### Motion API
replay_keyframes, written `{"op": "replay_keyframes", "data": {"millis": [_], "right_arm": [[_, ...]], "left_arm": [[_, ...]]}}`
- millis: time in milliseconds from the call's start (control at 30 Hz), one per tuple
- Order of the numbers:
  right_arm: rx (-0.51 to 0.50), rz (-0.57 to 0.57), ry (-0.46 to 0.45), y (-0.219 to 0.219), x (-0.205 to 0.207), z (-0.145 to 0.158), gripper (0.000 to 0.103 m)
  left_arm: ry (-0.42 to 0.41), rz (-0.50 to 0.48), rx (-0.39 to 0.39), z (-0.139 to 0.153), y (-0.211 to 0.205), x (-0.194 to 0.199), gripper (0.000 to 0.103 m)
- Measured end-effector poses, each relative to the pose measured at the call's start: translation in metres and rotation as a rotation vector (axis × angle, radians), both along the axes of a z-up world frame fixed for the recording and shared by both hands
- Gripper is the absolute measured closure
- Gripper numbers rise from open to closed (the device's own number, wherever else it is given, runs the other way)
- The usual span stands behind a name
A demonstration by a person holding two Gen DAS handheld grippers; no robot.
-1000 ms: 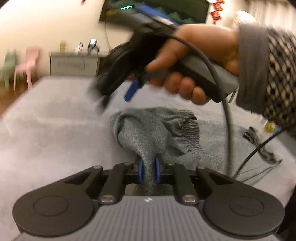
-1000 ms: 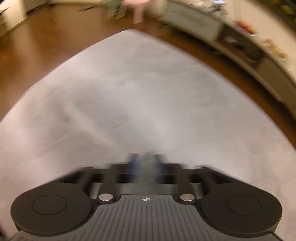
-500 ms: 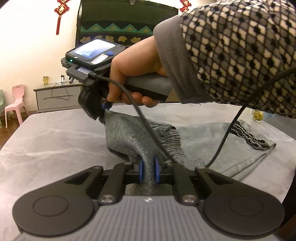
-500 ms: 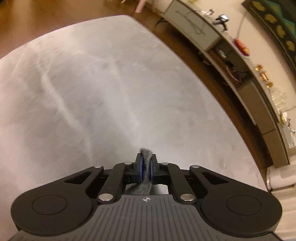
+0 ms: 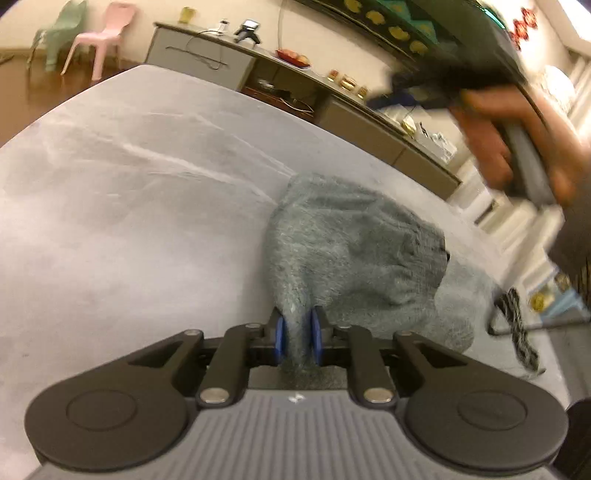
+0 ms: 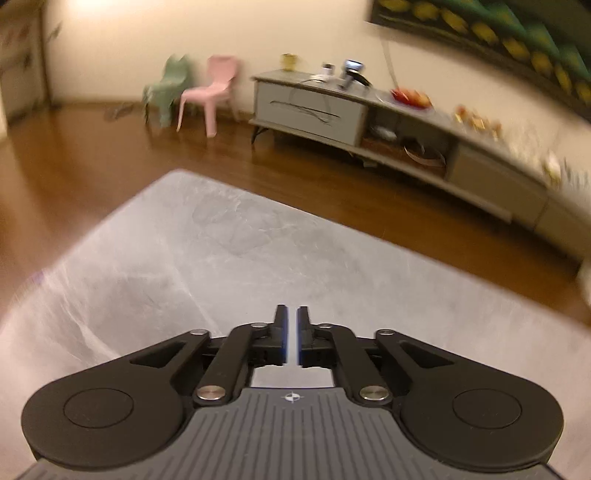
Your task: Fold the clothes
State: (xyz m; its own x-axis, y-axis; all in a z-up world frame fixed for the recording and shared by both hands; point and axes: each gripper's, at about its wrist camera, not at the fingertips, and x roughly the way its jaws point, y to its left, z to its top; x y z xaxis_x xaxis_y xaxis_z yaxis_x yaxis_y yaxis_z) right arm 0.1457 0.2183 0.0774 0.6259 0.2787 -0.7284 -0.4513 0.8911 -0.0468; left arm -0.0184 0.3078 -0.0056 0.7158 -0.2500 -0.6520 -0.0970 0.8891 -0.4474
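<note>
Grey marble-look table [image 5: 110, 206] fills most of the left wrist view, w/ wood floor [image 6: 92, 155] around it. On it, right of centre, we see the grey knit sweater [image 5: 351, 251] bunched into a mound; its ribbed edge [image 5: 517, 325] trails off toward the lower right of the frame.

Left gripper [image 5: 297, 338] at bottom centre: blue pads pinch a fold of the sweater, fabric running up from the jaws into the mound. Jaws narrow, closed on cloth.

Upper right of the same frame, blurred: our right hand [image 5: 509, 147] wrapped round the handle of the other tool, lifted well above the sweater & apart from it.

Right gripper [image 6: 291, 332] in its own view: jaws nearly together, just a thin slit between the fingers, nothing held; table shows through the gap. It looks out over bare tabletop toward the far corner.

Bkgd: long grey sideboard [image 6: 369, 122] along the wall, w/ small items on top, incl. a red dish [image 6: 412, 98]. Left of it a pink chair [image 6: 210, 92] & a green chair [image 6: 170, 92], side by side. Dark picture w/ green & yellow pattern [image 6: 498, 33] in the upper right.
</note>
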Motion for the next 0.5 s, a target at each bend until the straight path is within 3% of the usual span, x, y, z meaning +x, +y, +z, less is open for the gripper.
{"op": "replay_keyframes", "data": {"millis": [33,67,100,133,267,367,433,500], "right_arm": [[0.041,-0.015,0.006,-0.009,0.000,0.002,0.075],[0.081,-0.031,0.011,-0.018,-0.001,0.005,0.051],[0.098,-0.038,0.028,-0.031,-0.014,-0.003,0.042],[0.113,-0.045,0.046,-0.044,-0.028,-0.011,0.033],[0.174,-0.074,0.117,-0.097,-0.085,-0.042,0.030],[0.209,-0.096,0.181,-0.110,-0.104,-0.073,0.030],[0.201,-0.088,0.204,-0.103,-0.106,-0.091,0.040],[0.177,-0.045,0.139,-0.089,-0.103,-0.094,0.053]], "left_arm": [[-0.005,0.002,-0.001,0.002,0.003,0.000,0.083],[-0.011,0.005,-0.001,0.005,0.007,0.001,0.082],[-0.030,0.024,0.002,0.009,0.010,0.000,0.081],[-0.048,0.043,0.005,0.013,0.014,0.000,0.073],[-0.081,0.074,-0.046,0.022,0.024,0.018,0.052],[0.031,-0.036,-0.054,0.010,0.017,0.067,0.046],[0.069,-0.065,-0.040,-0.003,0.007,0.092,0.048],[0.063,-0.055,-0.047,-0.007,0.005,0.100,0.049]]}}
